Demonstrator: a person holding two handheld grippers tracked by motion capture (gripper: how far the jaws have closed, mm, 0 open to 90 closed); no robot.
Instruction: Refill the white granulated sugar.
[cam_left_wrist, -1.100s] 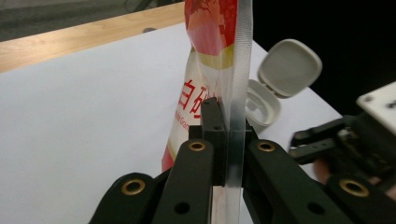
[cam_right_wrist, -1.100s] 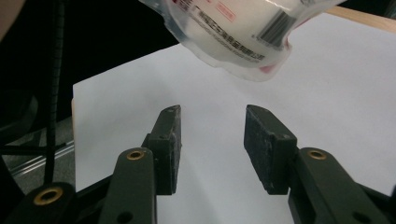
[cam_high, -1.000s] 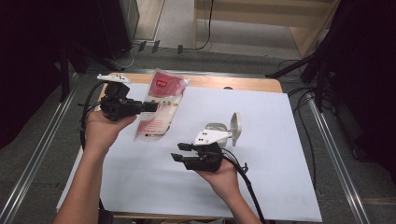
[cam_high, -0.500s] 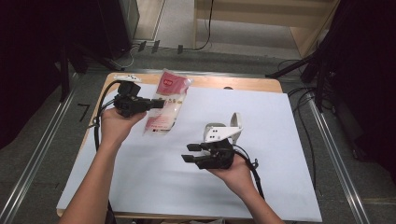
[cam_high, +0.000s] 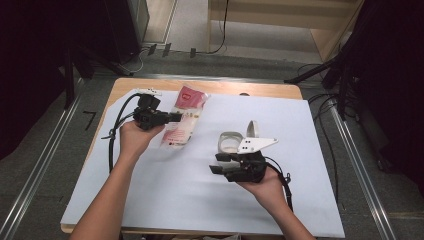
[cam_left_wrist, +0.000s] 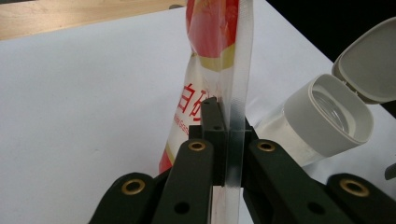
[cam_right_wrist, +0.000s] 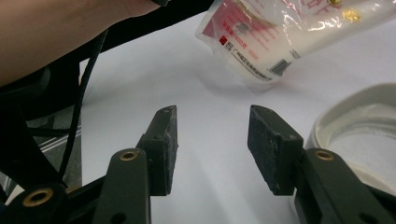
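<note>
the left gripper (cam_high: 176, 117) has swung the red-and-white plastic pouch of white granules (cam_high: 183, 116) up toward the far edge of the table since a second ago, and the pouch now lies slanted on the white sheet covering the table (cam_high: 165, 200), its red top end pointing to the wooden strip (cam_high: 260, 89) at the back. the left jaws are clamped on the pouch's clear sealed edge; in the left gripper view the seam (cam_left_wrist: 235, 140) stands pinched between the two black pads. meanwhile the right gripper (cam_high: 218, 164) has slid sideways across the sheet toward the middle, and its jaws have just been opening. they stand apart now with nothing between them, just bare white sheet showing between the pads (cam_right_wrist: 167, 140) in the right gripper view.

my read: the pouch is being readied for pouring, and the empty right gripper is freeing itself to steady something, perhaps the clear jar with the grey flip-top lid (cam_high: 231, 141). that jar sits just beside the right gripper, lid (cam_high: 252, 129) hinged open and upright, mouth exposed.

around the scene: black cables (cam_high: 114, 135) trail from the left gripper, more cables (cam_high: 220, 30) run across the floor behind. nothing lies between pouch and jar. the catch is that the pouch looks sealed, and the open lid could snag a careless swing.
</note>
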